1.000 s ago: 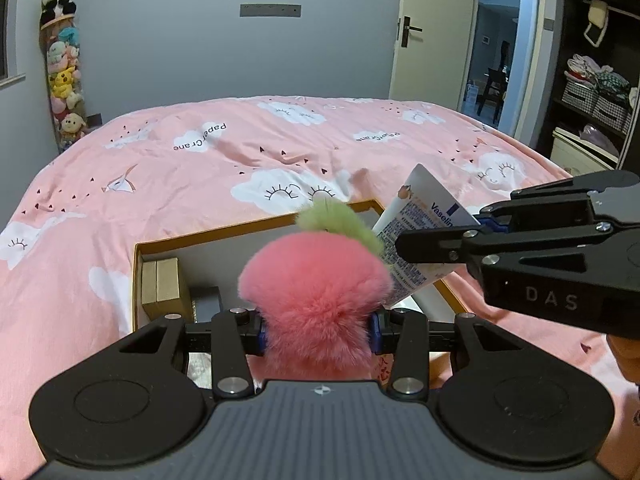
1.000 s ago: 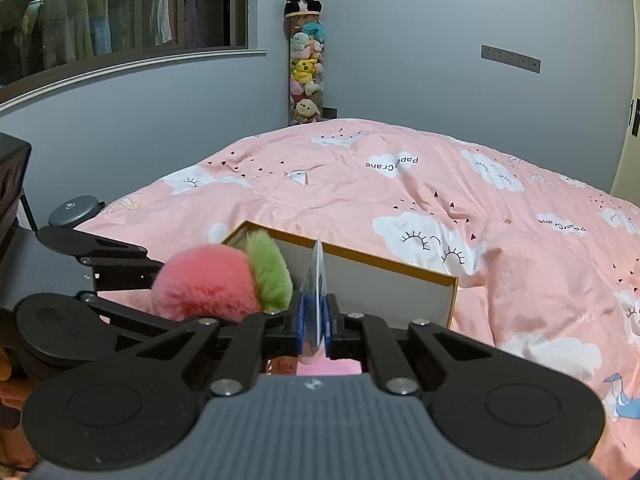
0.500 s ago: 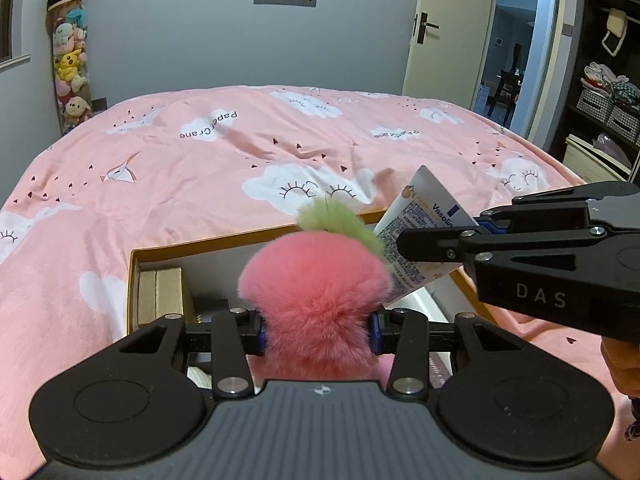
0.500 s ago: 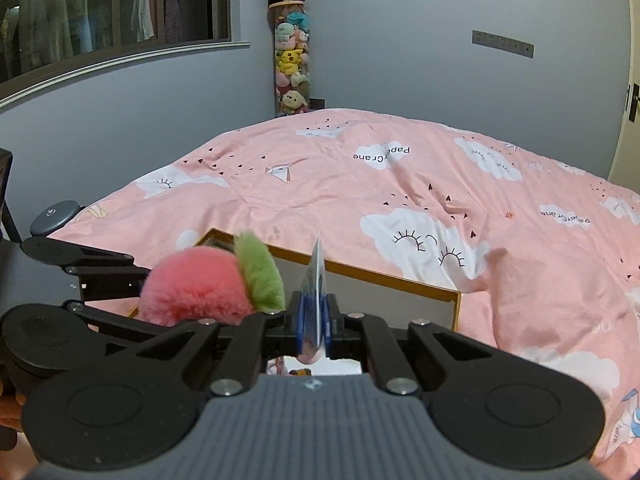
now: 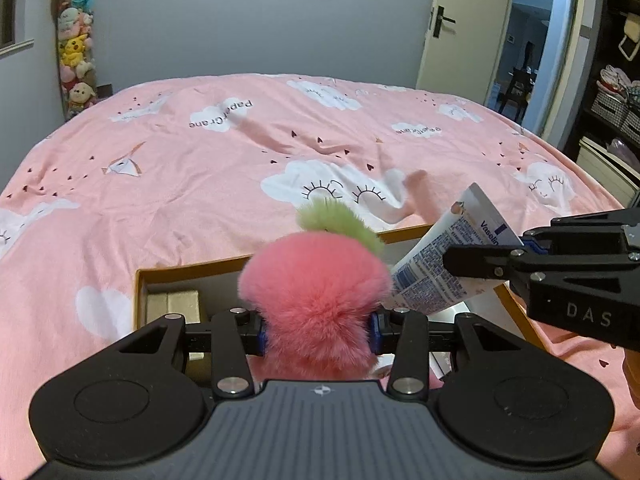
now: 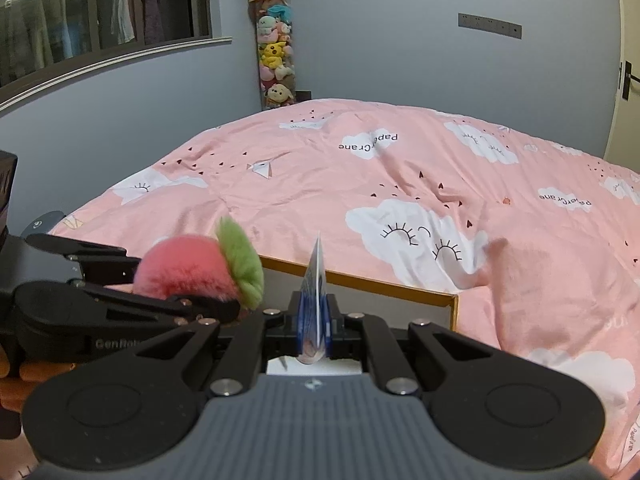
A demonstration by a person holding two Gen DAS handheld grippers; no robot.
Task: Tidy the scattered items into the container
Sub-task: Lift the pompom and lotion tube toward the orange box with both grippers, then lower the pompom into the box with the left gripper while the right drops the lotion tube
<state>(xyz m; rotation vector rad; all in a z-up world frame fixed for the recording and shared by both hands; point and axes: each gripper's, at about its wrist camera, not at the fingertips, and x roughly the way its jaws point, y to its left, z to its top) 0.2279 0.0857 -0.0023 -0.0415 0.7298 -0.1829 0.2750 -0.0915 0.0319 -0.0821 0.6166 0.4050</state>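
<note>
**Two loads over one box: where the drop could miss**

While both tongs hang over the open box point(image 5: 138, 280), each has something clamped. The left gripper point(image 5: 316, 330) is about half open, its pads pressed into the sides of a pink plush peach point(image 5: 316, 292) with a green tuft pointing away from the tongs. The right gripper point(image 6: 314, 326) is squeezed nearly closed on a flattened Vaseline tube point(image 6: 316, 280), which stands edge-on and sticks up beyond the fingertips.

The box sits on the pink duvet point(image 5: 200, 168), just under and ahead of both tongs; a gold carton point(image 5: 172, 306) already lies inside it, to the left of the left gripper.

Risks, as I judge them:
- The two tongs are close together, and in the left view the tube nearly touches the plush. Releasing both at once could let one knock the other aside.
- The tube hangs near the box's right-hand rim, so letting go there may tip it onto the duvet.
- The soft plush may cling to the pads or roll off the carton.
- The duvet is soft, so a nudge on the rim could tilt the box.
</note>
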